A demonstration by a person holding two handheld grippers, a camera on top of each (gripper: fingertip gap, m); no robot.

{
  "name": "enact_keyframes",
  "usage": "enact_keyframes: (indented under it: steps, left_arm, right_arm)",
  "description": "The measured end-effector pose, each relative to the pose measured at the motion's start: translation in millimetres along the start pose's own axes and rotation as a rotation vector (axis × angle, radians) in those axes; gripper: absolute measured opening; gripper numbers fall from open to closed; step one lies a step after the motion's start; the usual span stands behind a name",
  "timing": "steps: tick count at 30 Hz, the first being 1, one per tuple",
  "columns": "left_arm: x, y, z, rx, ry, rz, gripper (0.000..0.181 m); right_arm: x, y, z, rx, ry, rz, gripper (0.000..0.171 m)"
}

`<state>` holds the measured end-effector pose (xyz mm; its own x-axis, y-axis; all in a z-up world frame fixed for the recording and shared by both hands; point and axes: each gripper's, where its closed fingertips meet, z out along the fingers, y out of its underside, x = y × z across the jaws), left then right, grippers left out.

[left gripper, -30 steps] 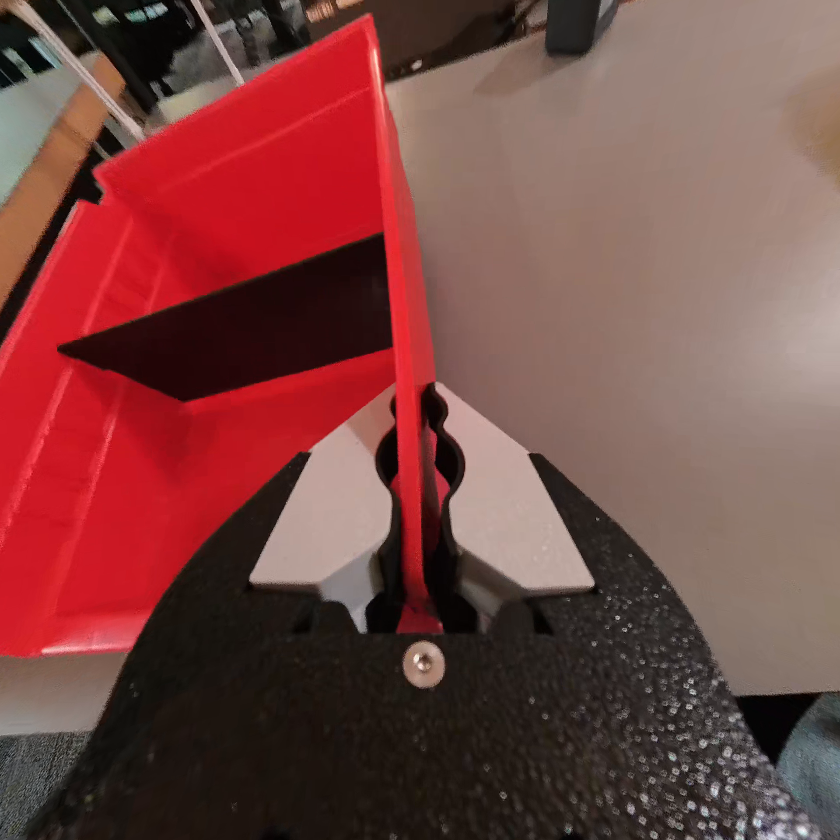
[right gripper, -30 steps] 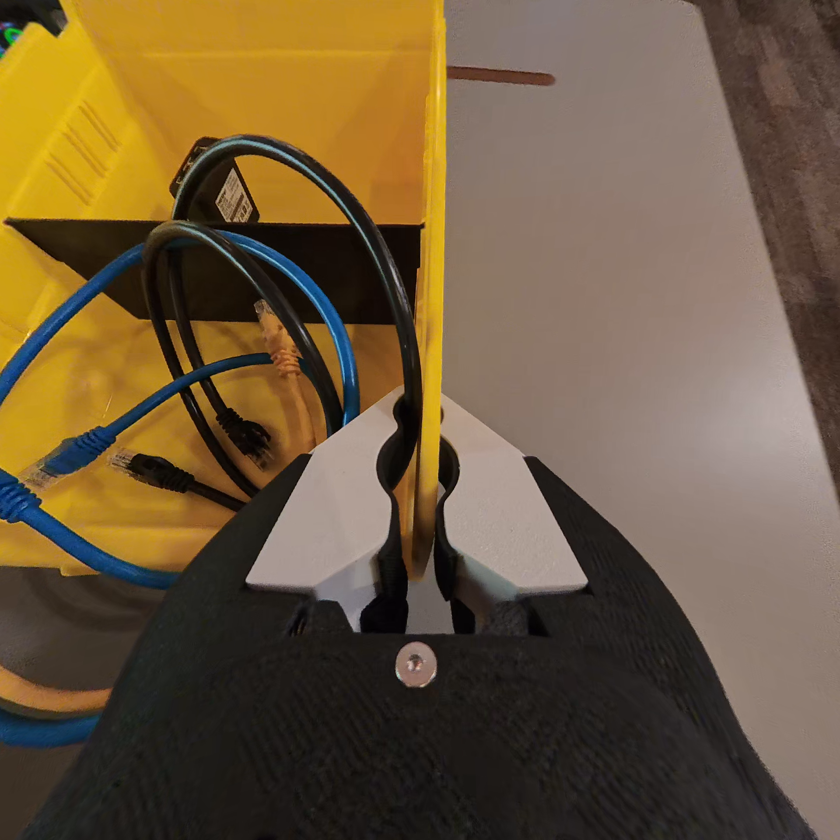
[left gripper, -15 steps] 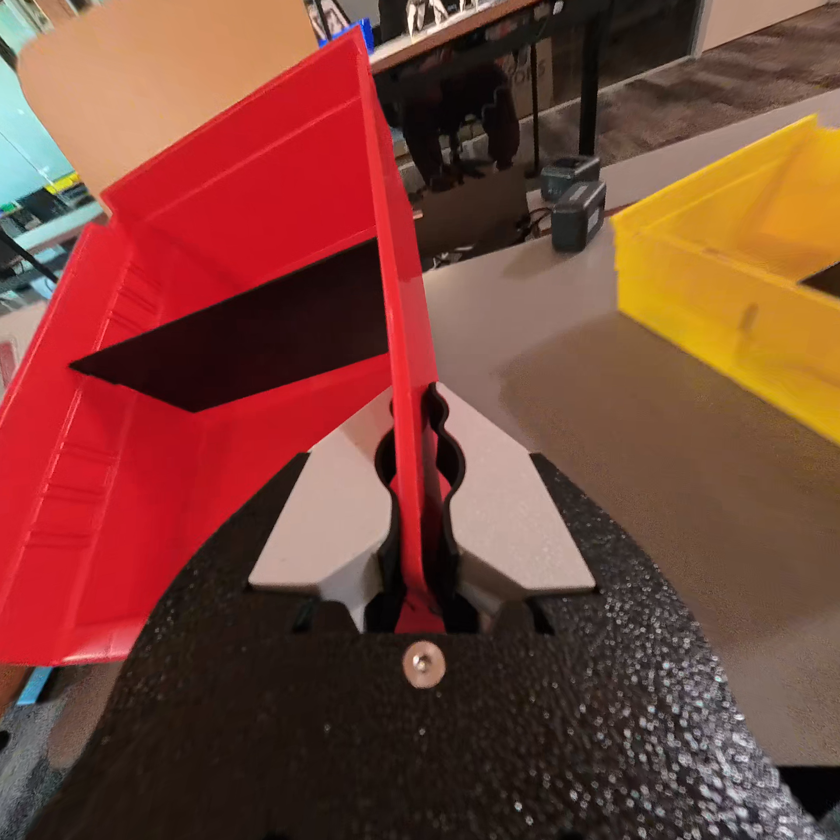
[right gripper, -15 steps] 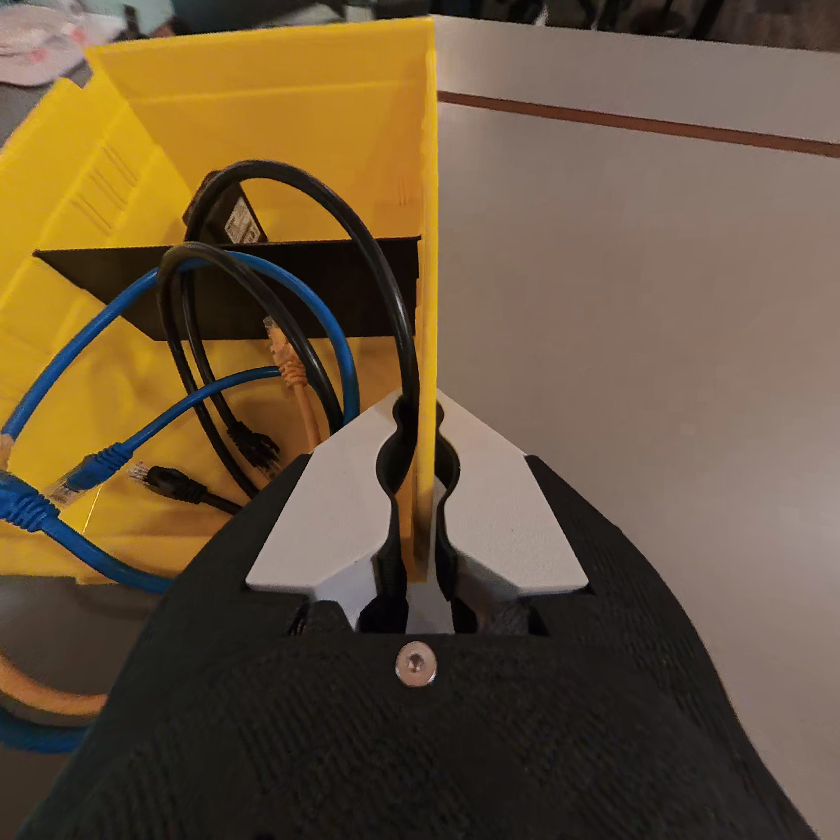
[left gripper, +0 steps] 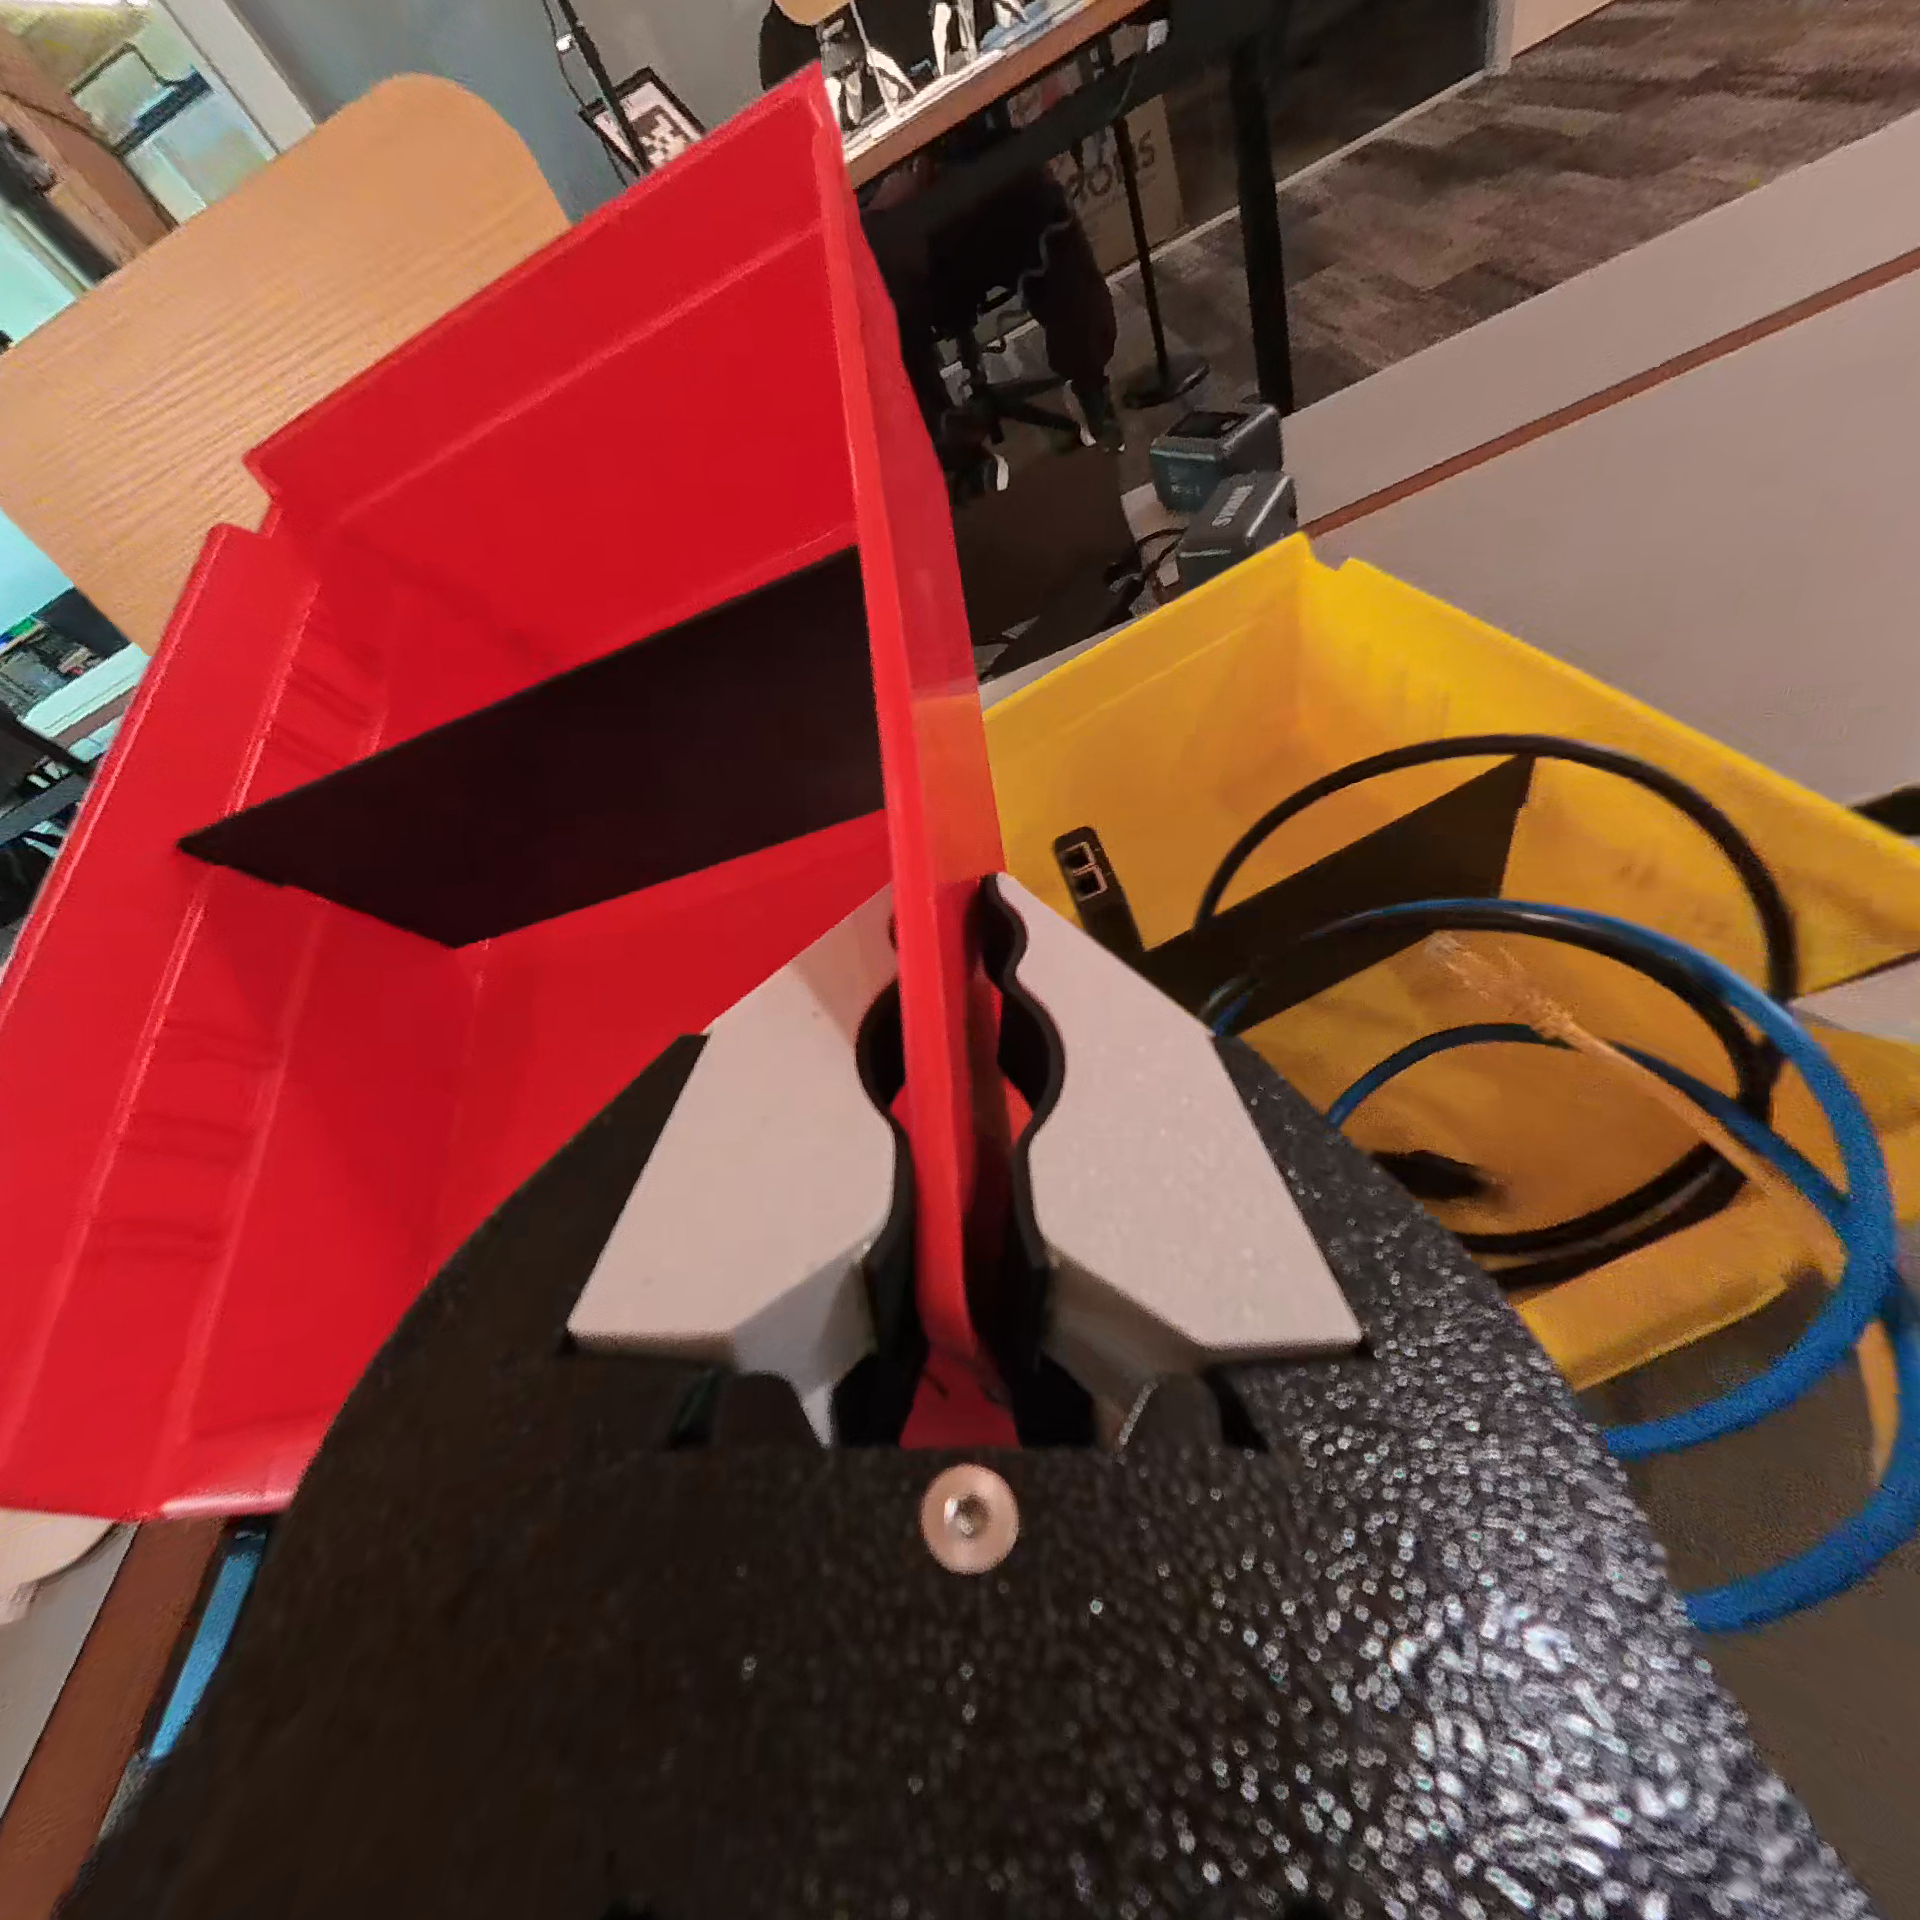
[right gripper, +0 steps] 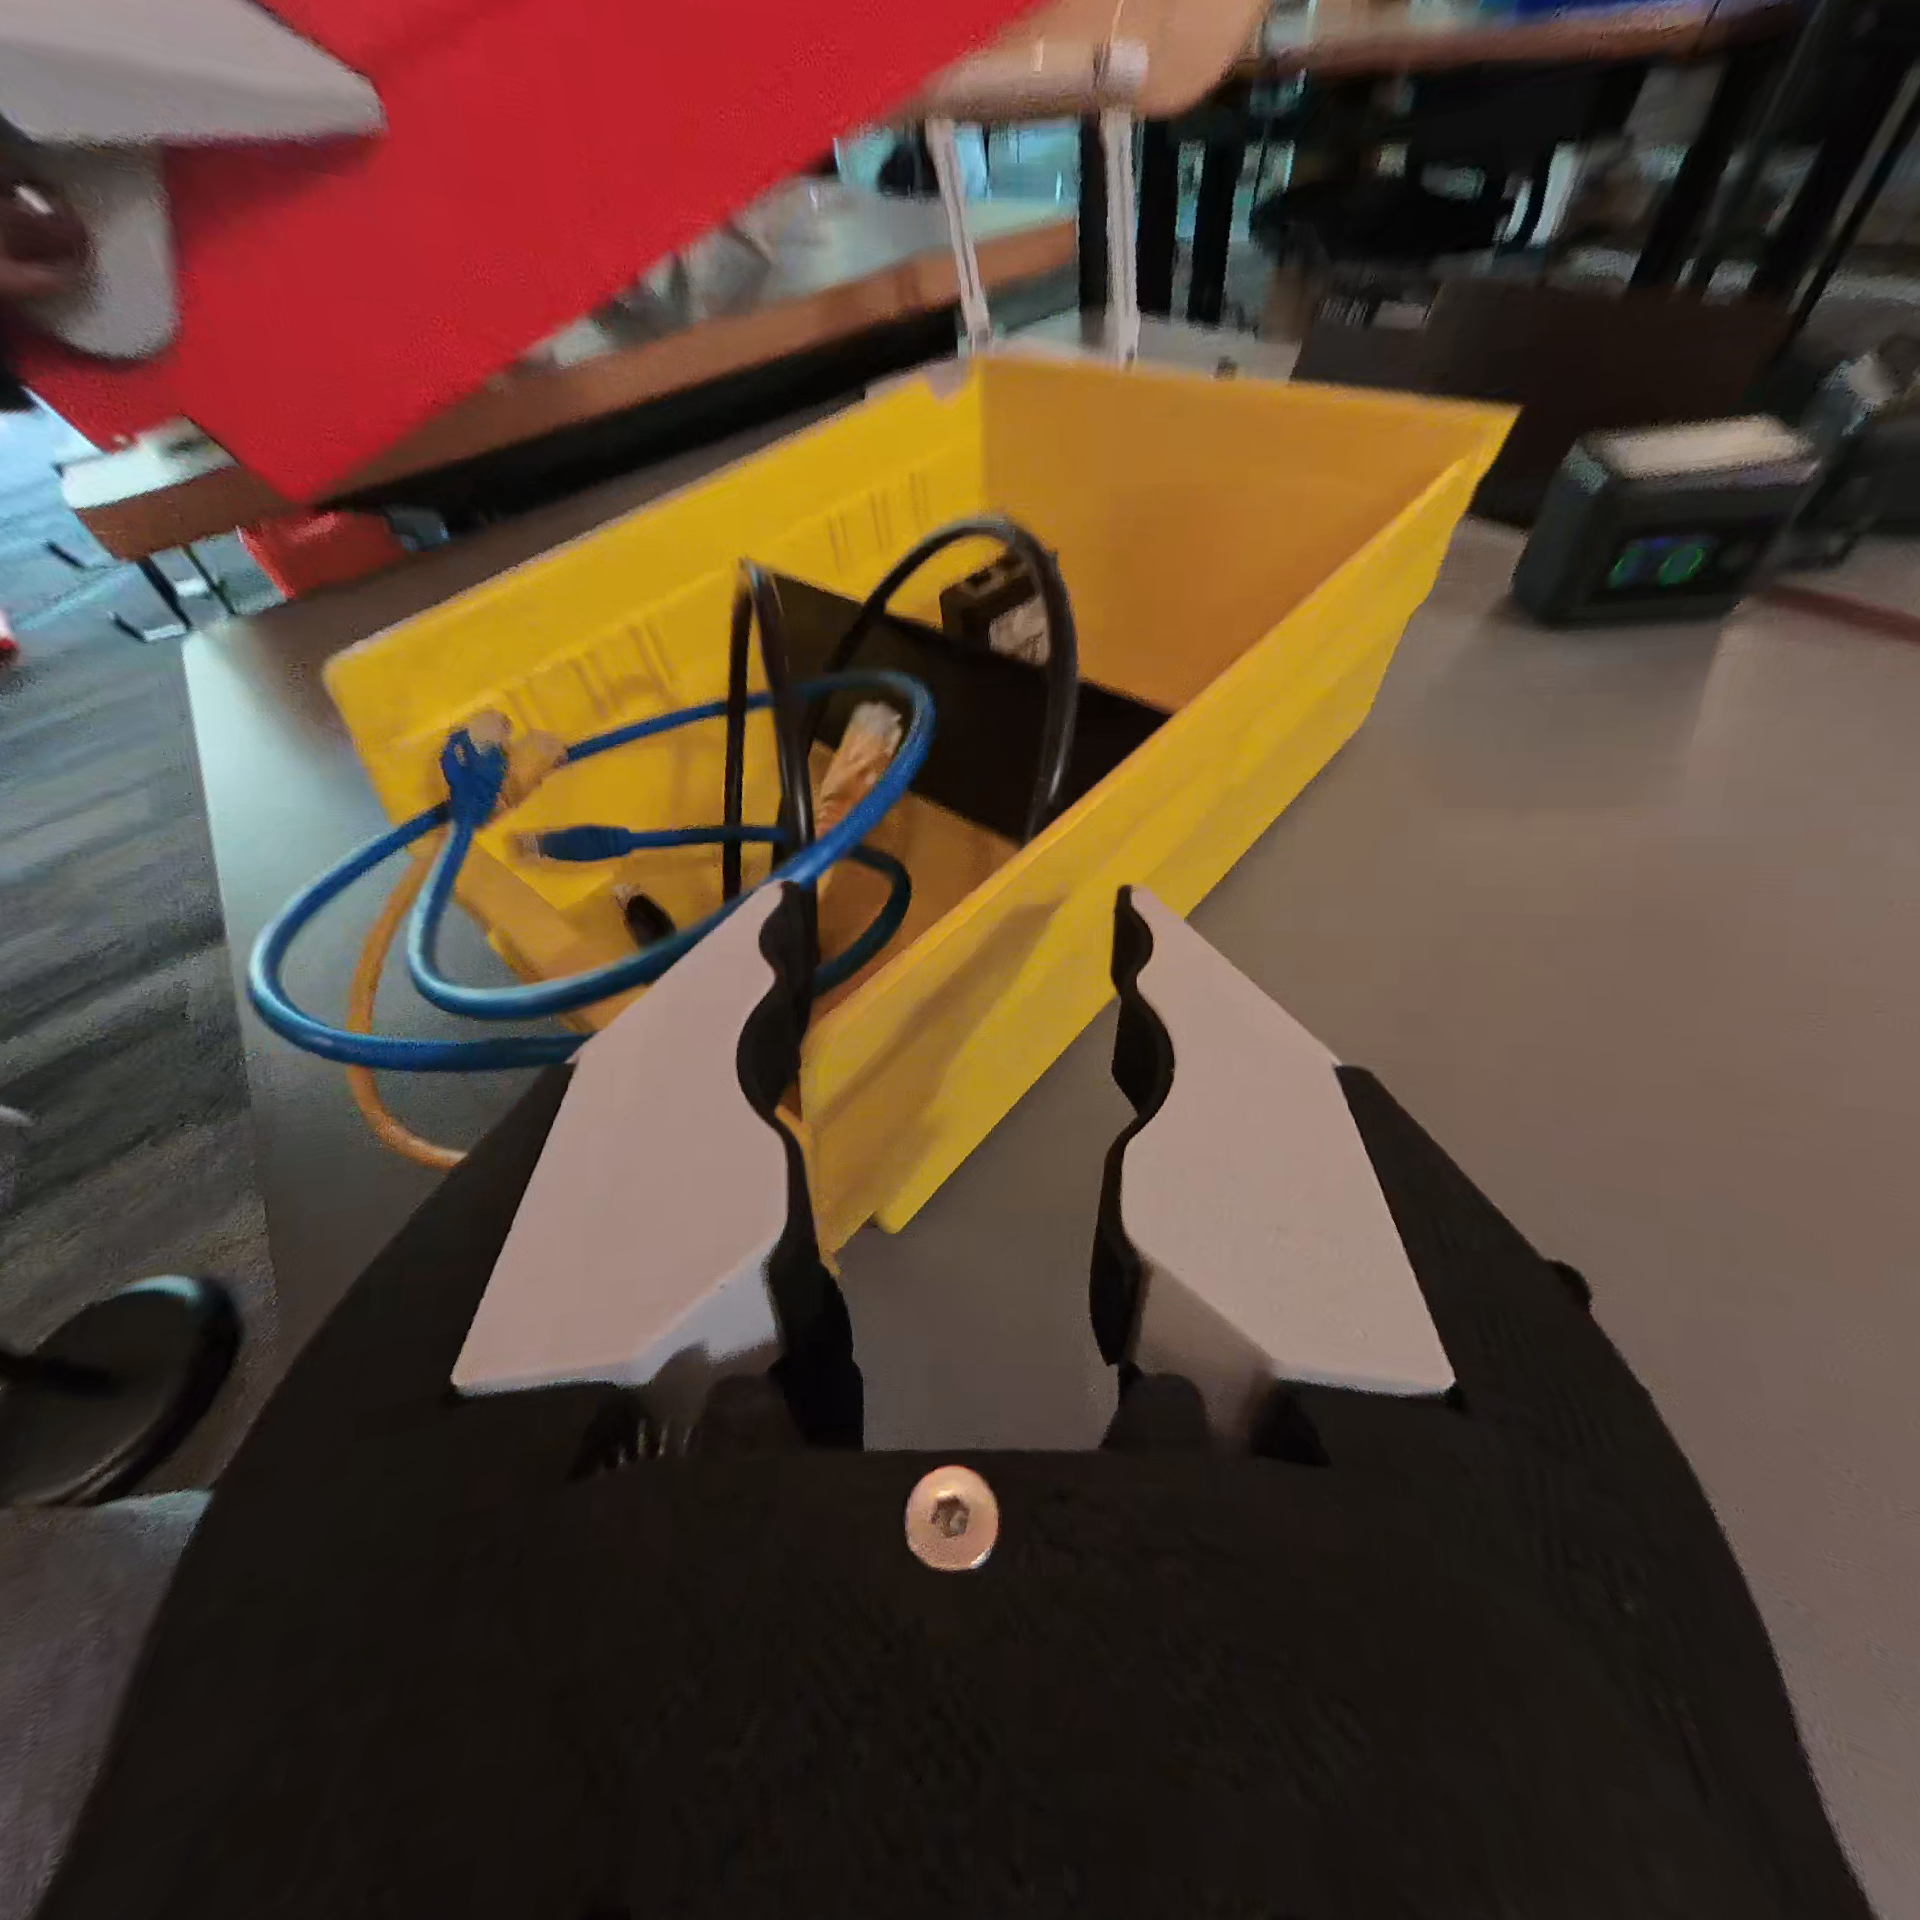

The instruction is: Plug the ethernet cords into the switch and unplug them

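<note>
The right tongs [right gripper: 951, 1091] are now standing wide apart and empty, having let go of the yellow bin's [right gripper: 1226, 499] side wall, which they were pinching half a second ago; the bin is now resting on the grey worktop [right gripper: 1558, 935] just ahead of them, its near corner lying between the two fingers without being gripped; the left tongs [left gripper: 940, 1122] are still clamping the red bin [left gripper: 416, 790] by its side wall and are carrying it raised and tilted, and it is now hanging near and above the yellow bin rather than away over bare worktop; judging from this, the setting-out is nearly over and no plugging is yet begun; counting what is showing: two bins, each with one black divider; one black switch [right gripper: 1003, 613] standing in the yellow bin's far compartment behind the divider; cords are lying tangled in the near compartment and spilling over its end onto the worktop, seemingly two blue cords [right gripper: 665, 977], two black cords [right gripper: 1055, 665] and one orange cord [right gripper: 374, 1070], though the tangle is making the count uncertain; none is looking plugged in.
</note>
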<state>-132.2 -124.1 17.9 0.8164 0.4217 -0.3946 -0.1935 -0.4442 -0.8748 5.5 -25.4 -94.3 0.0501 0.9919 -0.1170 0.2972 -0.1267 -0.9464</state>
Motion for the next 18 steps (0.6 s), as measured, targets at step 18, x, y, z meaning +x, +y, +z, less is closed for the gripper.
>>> enact_keyframes:
  steps: [18]
  left_arm:
    - [220,-138,-15,0.266,0.562,0.228,0.007]
  right_arm:
    - [232,-8,-296,0.418,1.015,-0.330,0.056]
